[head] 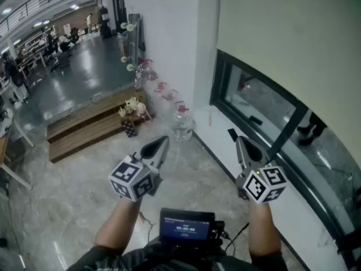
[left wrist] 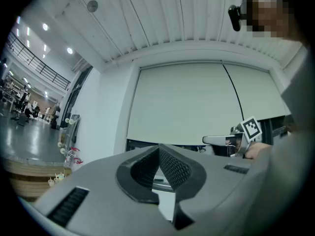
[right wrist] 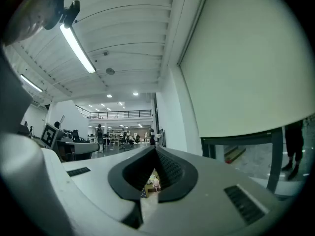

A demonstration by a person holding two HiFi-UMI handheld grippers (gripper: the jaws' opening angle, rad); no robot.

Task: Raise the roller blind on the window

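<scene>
The left gripper [left wrist: 158,147] is held level with its two dark ribbed jaws brought together at the tips, and nothing is caught between them. The right gripper [right wrist: 155,149] is likewise closed on nothing (only a sliver of the floor far beyond is seen through the gap behind its meeting tips). Both are carried side by side in front of the person, each topped by its white cube with black square markers, the left cube [head: 132,178] over the pale polished stone floor [head: 84,202] and the right cube [head: 264,184] nearer the wall. A small dark device with a lit blue screen [head: 186,226] is worn at the chest between the two forearms. Ahead of the right gripper and clear of it, the pale cream fabric roller blind [head: 293,38] is drawn down over most of the dark-framed window [head: 225,89], so that only a strip of glass is left uncovered below its lower edge. A white sill [head: 248,168] is seen under the frame. A clear plastic water bottle [head: 181,126] is stood on the floor near the corner, just beside a low stepped wooden platform [head: 84,126].
</scene>
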